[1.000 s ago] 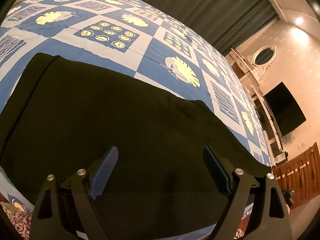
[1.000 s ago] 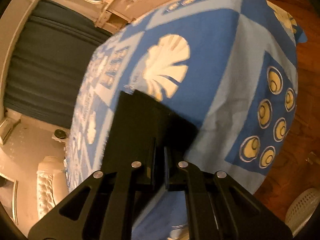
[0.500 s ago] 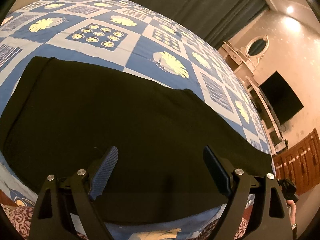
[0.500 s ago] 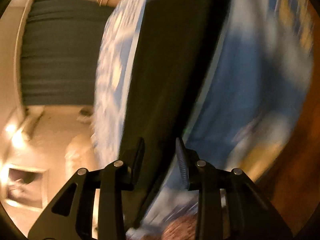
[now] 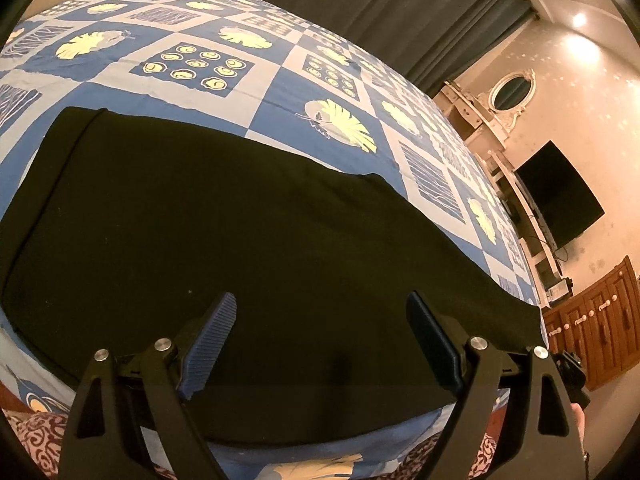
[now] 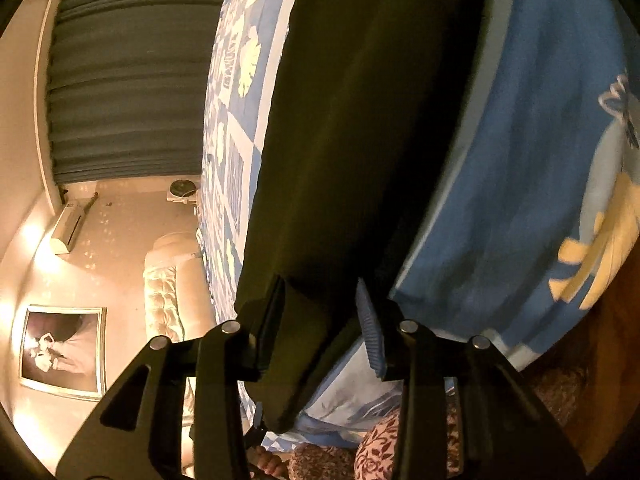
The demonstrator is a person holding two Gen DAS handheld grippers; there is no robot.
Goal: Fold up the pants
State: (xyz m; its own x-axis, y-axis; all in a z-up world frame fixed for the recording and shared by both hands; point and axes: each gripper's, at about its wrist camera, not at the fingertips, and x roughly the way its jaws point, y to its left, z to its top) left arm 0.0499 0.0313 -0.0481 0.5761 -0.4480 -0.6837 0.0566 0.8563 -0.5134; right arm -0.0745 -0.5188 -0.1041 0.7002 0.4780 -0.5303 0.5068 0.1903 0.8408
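Observation:
The black pants [image 5: 240, 248] lie flat as a long folded strip across the near side of the bed. My left gripper [image 5: 320, 320] is open and empty, hovering above the strip's near edge. In the right wrist view the pants [image 6: 360, 120] run away from the camera along the bed's edge. My right gripper [image 6: 322, 312] is open, its fingers standing on either side of the near end of the strip, with the cloth between them not pinched.
The bed has a blue and white patterned cover [image 5: 192, 68] with yellow leaf prints. Dark curtains [image 5: 380, 4] hang behind it. A dresser with an oval mirror [image 5: 512, 92], a wall television [image 5: 556, 200] and wooden cabinets [image 5: 596, 324] stand at the right. A tufted headboard [image 6: 168, 288] shows in the right wrist view.
My right gripper opened from shut and swung round to the end of the pants strip. My left gripper drew back a little, still open.

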